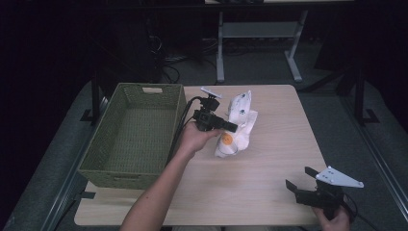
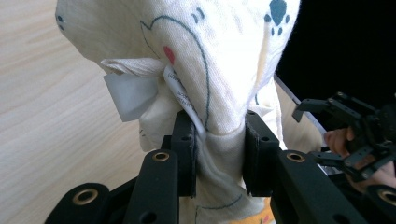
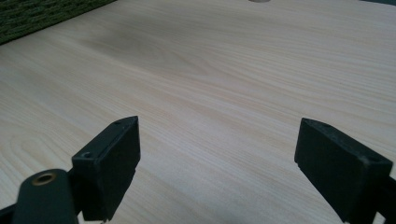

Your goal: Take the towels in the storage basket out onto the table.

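Note:
A cream printed cloth [image 1: 239, 124] with blue and orange drawings lies bunched on the table's middle. My left gripper [image 1: 233, 128] is shut on a fold of that cloth [image 2: 219, 93], which rises between its two black jaws; a white label [image 2: 132, 93] sticks out at the left. My right gripper [image 1: 299, 179] stands open near the table's front right corner, held just above bare wood [image 3: 210, 84], with nothing between its fingers [image 3: 112, 163]. It also appears far off as the right gripper [image 2: 355, 130] in the left gripper view.
A green woven basket [image 1: 113, 168] stands at the table's left side, its inside bare. The light wooden table [image 1: 269, 192] ends just behind my right gripper. Desk legs and cables stand on the dark floor beyond.

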The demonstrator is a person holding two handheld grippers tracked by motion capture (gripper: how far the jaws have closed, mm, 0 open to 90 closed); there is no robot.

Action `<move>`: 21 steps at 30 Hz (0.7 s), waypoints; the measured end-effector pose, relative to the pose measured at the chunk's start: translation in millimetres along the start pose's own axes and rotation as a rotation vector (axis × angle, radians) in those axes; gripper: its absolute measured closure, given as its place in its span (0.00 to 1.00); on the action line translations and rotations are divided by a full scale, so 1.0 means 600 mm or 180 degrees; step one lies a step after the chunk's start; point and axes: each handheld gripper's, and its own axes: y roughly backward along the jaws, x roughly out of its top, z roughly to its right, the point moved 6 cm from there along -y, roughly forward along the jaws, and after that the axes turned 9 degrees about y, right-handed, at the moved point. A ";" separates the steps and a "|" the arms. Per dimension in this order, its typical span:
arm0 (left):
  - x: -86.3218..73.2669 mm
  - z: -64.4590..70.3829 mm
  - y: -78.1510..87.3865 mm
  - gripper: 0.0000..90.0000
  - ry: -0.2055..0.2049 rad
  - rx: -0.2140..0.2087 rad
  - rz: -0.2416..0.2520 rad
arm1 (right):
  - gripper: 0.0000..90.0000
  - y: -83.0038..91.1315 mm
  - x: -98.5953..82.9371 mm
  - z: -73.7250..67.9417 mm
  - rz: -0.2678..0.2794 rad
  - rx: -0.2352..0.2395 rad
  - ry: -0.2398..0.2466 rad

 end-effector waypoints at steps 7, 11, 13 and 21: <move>-0.006 -0.007 -0.028 0.77 -0.0028 0.0070 -0.0028 | 0.15 -0.005 -0.002 -0.001 -0.0063 -0.0006 0.0008; -0.010 -0.013 -0.039 0.77 -0.0031 0.0153 -0.0028 | 0.15 -0.008 -0.004 -0.001 -0.0093 -0.0009 -0.0010; -0.013 -0.018 -0.045 0.77 -0.0037 0.0221 -0.0024 | 0.15 -0.009 -0.004 -0.001 -0.0105 -0.0008 -0.0006; -0.027 -0.044 -0.063 0.77 0.0070 0.0282 -0.0053 | 0.15 -0.011 -0.004 -0.001 -0.0109 -0.0018 -0.0012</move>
